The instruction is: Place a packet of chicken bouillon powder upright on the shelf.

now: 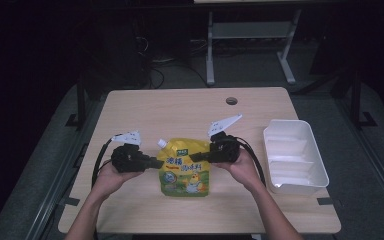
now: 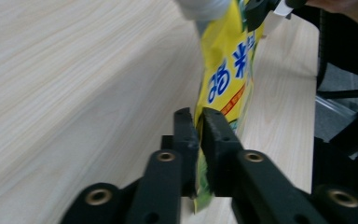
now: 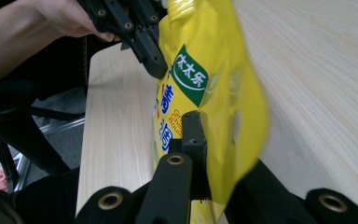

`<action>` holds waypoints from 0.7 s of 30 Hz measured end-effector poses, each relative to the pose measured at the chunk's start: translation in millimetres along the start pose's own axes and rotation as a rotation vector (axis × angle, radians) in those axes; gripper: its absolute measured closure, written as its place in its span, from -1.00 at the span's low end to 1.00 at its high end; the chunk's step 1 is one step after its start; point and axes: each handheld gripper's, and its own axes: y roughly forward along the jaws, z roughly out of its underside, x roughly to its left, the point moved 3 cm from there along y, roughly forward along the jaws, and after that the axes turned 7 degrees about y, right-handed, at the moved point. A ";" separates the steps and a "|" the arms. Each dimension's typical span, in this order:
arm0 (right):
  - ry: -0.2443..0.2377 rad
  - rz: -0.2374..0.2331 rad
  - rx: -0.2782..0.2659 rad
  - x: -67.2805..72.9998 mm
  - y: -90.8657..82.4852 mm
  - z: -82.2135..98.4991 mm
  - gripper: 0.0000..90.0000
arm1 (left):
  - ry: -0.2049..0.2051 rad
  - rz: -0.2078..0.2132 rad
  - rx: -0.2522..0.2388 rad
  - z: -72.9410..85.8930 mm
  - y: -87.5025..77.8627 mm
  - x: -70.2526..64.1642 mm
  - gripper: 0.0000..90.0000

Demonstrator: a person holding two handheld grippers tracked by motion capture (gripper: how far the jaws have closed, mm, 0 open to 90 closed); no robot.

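Both hand-held grippers, left (image 1: 156,162) and right (image 1: 196,157), clamp a yellow pouch (image 1: 185,170) over the pale wooden table (image 1: 190,107), dark room behind.

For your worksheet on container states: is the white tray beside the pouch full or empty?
Empty. In the high view the white tray shows bare compartments, and the yellow pouch is outside it, over the table.

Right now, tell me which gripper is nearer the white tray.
Right. The right gripper, shut on the yellow pouch, sits just left of the white tray; the left gripper grips the pouch's far edge.
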 end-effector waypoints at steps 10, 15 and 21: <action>0.001 0.046 -0.014 3.6 -21.0 -3.2 0.99 | 0.003 -0.074 -0.007 16.2 -9.0 -3.7 0.43; -0.002 0.060 -0.012 4.6 -29.7 -3.5 0.99 | 0.001 -0.110 -0.002 28.6 -11.7 -6.2 0.31; -0.004 0.067 -0.008 4.3 -42.1 -4.5 0.99 | -0.015 -0.142 0.002 44.1 -15.2 -8.1 0.10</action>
